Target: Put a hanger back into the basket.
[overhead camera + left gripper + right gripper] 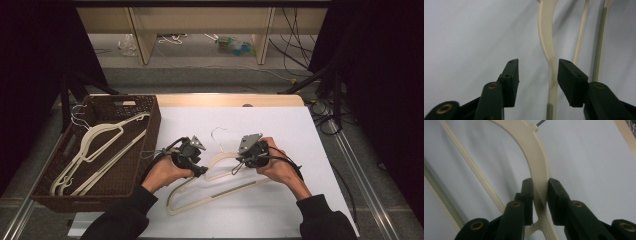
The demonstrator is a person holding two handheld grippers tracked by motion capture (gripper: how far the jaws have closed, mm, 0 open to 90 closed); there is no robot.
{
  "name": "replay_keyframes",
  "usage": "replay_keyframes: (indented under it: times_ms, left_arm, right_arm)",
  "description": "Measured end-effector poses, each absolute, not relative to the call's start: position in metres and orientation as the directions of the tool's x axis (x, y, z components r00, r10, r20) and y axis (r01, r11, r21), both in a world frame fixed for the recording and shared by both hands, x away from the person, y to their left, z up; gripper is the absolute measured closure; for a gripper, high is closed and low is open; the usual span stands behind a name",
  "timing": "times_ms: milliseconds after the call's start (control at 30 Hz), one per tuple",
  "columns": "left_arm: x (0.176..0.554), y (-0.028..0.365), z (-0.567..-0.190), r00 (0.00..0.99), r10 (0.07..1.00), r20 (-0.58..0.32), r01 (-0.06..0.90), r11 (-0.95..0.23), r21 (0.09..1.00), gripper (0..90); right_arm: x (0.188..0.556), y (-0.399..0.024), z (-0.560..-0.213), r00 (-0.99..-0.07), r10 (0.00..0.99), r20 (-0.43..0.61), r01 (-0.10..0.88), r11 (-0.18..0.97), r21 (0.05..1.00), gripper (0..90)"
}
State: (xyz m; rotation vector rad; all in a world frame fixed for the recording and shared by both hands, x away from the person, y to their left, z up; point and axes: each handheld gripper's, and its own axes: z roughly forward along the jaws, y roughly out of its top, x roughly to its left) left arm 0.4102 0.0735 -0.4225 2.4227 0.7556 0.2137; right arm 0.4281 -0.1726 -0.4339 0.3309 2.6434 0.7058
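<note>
On the white table (pixel 300 130), just right of the brown basket (pixel 150 107), we pinch the cream hanger (pixel 220 187) by its right shoulder with our right gripper (pixel 540 195), jaws tight on the plastic. Our left gripper (pixel 537 75) stands half open astride the hanger's other arm, pads not pressing. More hangers (pixel 95 150) lie in the basket.

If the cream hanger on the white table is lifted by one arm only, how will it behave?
The hanger looks like thin plastic, so probably light and fairly stiff. The right gripper clamps one curved arm, off centre, so the far end would likely droop or swing. Its ribbed surface may reduce slipping between the fingers.
</note>
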Motion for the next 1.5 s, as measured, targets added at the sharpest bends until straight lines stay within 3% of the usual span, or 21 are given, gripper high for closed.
replay_keyframes:
  times_ms: [367,833,1200,1367,1500]
  left_arm:
    - [0.415,0.067,-0.421,0.851,0.514,-0.107,0.465,-0.645,0.606,49.2]
    - [0.412,0.061,-0.419,0.860,0.470,-0.199,0.475,-0.594,0.649,61.8]
    - [0.409,0.061,-0.417,0.834,0.477,-0.277,0.528,-0.544,0.652,79.3]
    - [0.405,0.061,-0.414,0.827,0.477,-0.299,0.543,-0.537,0.645,81.4]
    - [0.398,0.060,-0.409,0.826,0.468,-0.315,0.547,-0.526,0.651,83.2]
  right_arm:
    - [0.409,-0.168,-0.425,-0.891,0.299,-0.342,0.069,0.833,0.549,76.4]
    - [0.396,-0.163,-0.422,-0.895,0.277,-0.351,0.035,0.826,0.562,76.5]
    - [0.391,-0.165,-0.420,-0.893,0.274,-0.357,0.018,0.815,0.579,76.5]
    - [0.389,-0.167,-0.418,-0.889,0.247,-0.386,-0.013,0.828,0.561,76.5]
    - [0.383,-0.170,-0.416,-0.895,0.270,-0.355,0.001,0.797,0.603,76.1]
